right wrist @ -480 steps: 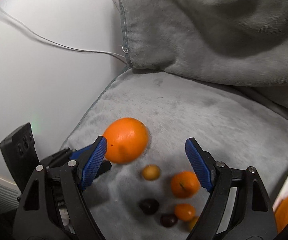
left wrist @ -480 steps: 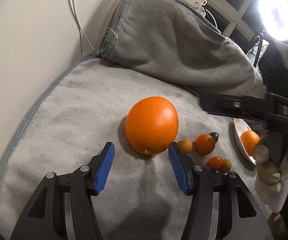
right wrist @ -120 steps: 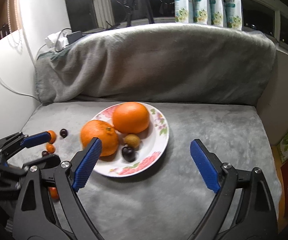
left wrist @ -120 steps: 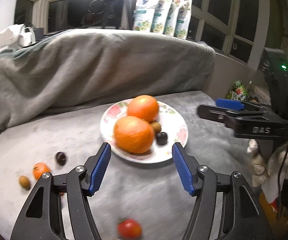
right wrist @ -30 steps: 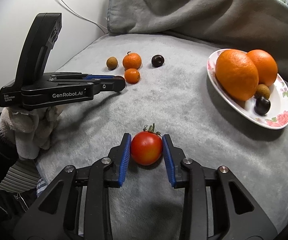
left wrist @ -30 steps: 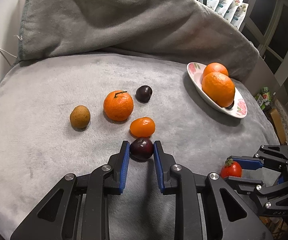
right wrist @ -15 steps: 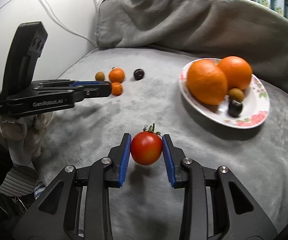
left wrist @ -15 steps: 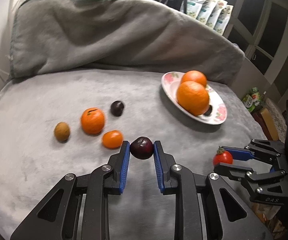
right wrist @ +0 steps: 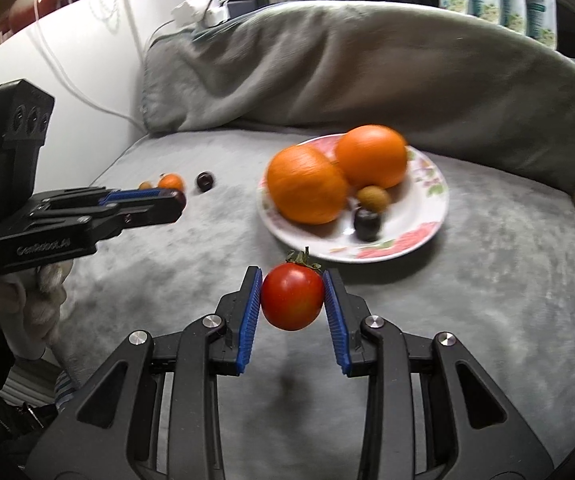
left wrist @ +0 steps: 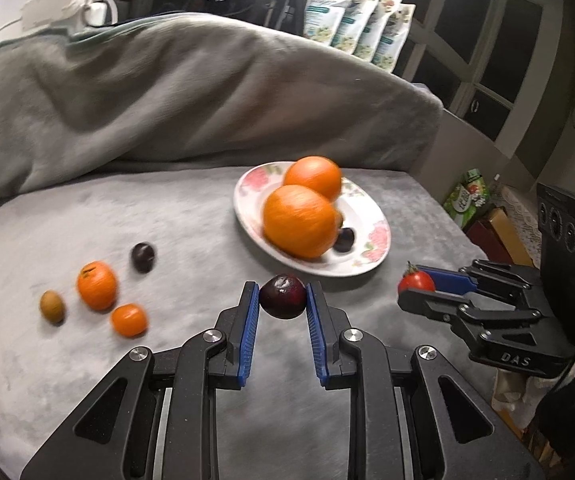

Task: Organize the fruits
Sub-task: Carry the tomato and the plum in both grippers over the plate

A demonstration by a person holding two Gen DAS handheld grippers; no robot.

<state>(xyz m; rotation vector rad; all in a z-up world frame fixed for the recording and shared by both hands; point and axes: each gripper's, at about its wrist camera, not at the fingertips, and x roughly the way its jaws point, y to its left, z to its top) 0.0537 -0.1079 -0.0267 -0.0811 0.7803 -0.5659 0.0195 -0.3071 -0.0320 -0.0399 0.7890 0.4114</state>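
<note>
"DAS" is printed on the right gripper (left wrist: pixel 417 286) body; blurred "GenRobot.AI" runs along the left gripper (right wrist: pixel 175 200) body.

Since a second ago, lifted off the grey blanket (left wrist: pixel 175 220): dark plum (left wrist: pixel 282 295) clamped in left gripper (left wrist: pixel 280 312), tomato (right wrist: pixel 292 301) in right gripper (right wrist: pixel 292 306); floral plate (right wrist: pixel 433 208) now closer ahead.

Setting: a home, living or bedroom corner at night. Evidence: soft seat draped in a grey fleece blanket (left wrist: pixel 191 92); flowered plate (right wrist: pixel 427 216) set on it; dark paned windows (left wrist: pixel 499 40); row of printed pouches (left wrist: pixel 359 20) on the sill; white charger and cable (right wrist: pixel 199 10) against the wall.
</note>
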